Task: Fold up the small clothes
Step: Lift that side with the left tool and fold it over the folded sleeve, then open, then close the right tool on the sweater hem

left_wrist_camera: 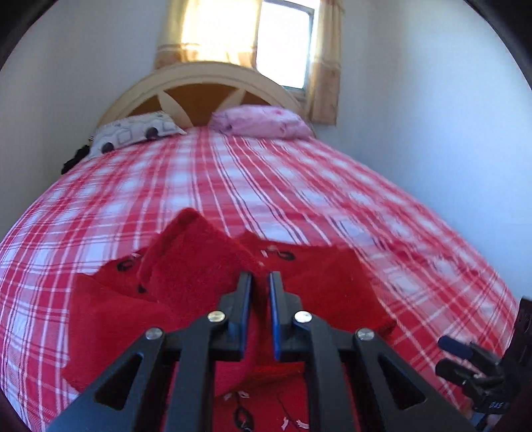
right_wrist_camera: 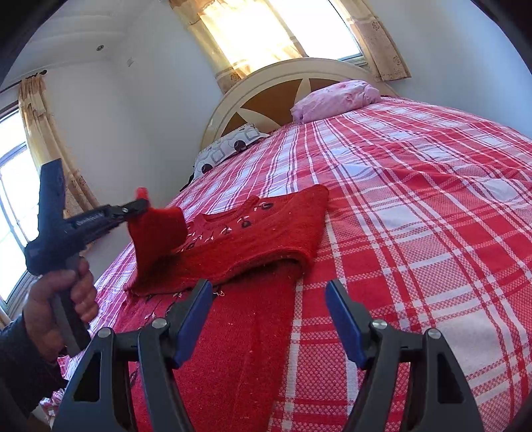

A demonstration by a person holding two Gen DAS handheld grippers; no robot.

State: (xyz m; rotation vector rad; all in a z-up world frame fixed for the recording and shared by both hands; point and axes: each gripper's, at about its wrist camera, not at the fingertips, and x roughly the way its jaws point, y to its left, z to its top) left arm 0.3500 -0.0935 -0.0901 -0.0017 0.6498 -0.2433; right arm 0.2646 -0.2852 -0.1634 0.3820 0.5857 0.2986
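A small red knit sweater (right_wrist_camera: pixel 252 239) with dark buttons lies on the red plaid bed (right_wrist_camera: pixel 415 206); it also shows in the left wrist view (left_wrist_camera: pixel 186 266). My left gripper (left_wrist_camera: pixel 260 277) is shut on a sleeve of the sweater and holds it lifted above the body; in the right wrist view the left gripper (right_wrist_camera: pixel 141 204) shows with the sleeve (right_wrist_camera: pixel 156 232) hanging from it. My right gripper (right_wrist_camera: pixel 269 292) is open and empty, just above the sweater's lower part near the bed's front. The right gripper (left_wrist_camera: pixel 465 362) shows at the lower right of the left wrist view.
A patterned white pillow (left_wrist_camera: pixel 133 131) and a pink pillow (left_wrist_camera: pixel 262 121) lie by the headboard (left_wrist_camera: pixel 199 86). Walls stand close on both sides of the bed. Curtained windows (right_wrist_camera: pixel 259 30) are behind the headboard and at the left.
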